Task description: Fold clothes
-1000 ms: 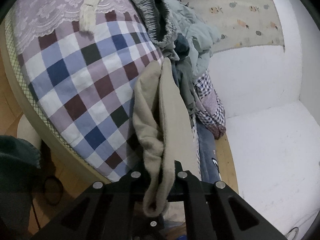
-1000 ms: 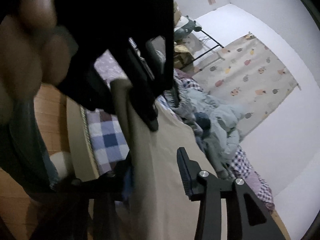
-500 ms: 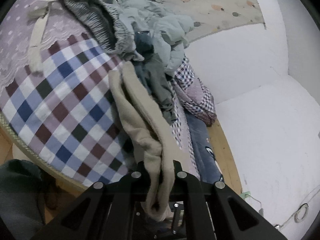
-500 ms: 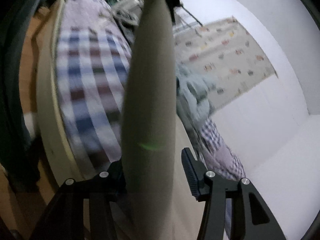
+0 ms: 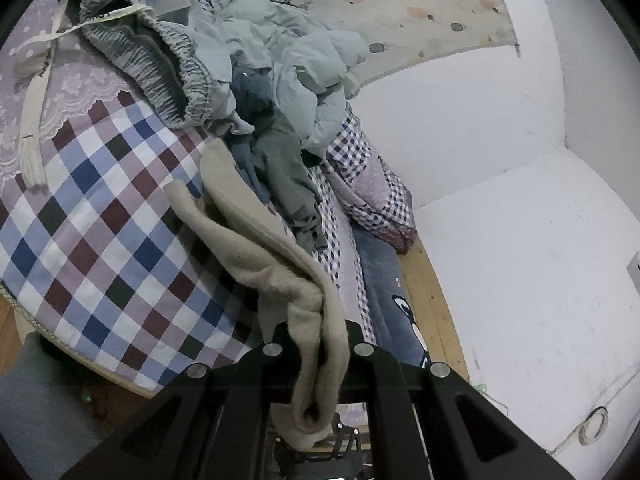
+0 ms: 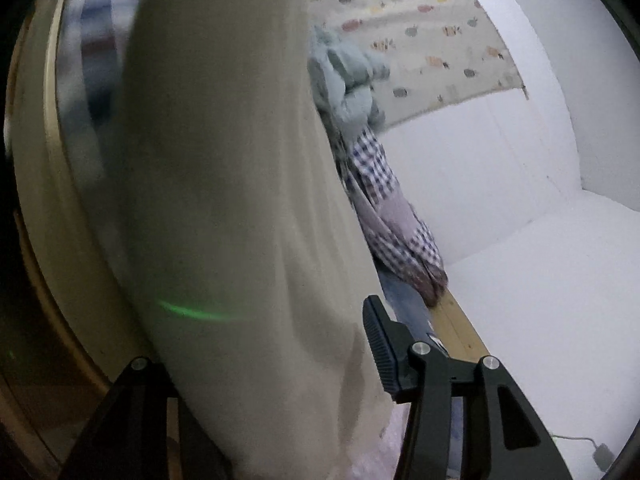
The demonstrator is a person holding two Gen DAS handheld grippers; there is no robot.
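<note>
Both tongs, left [image 5: 314, 354] and right [image 6: 264, 344], grip beige cloth [image 5: 256, 236] over the checked bed [image 5: 104, 240].

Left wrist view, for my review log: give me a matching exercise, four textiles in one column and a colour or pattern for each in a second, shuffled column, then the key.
Things:
1. garment clamped in the left gripper
2. bedspread
3. jacket on the clothes pile
4. wall hanging

Descriptions:
A. pale blue-green, crumpled
B. cream with small fruit prints
C. plain beige
D. blue, maroon and white checks

Pairs: 1-C, 2-D, 3-A, 4-B
</note>
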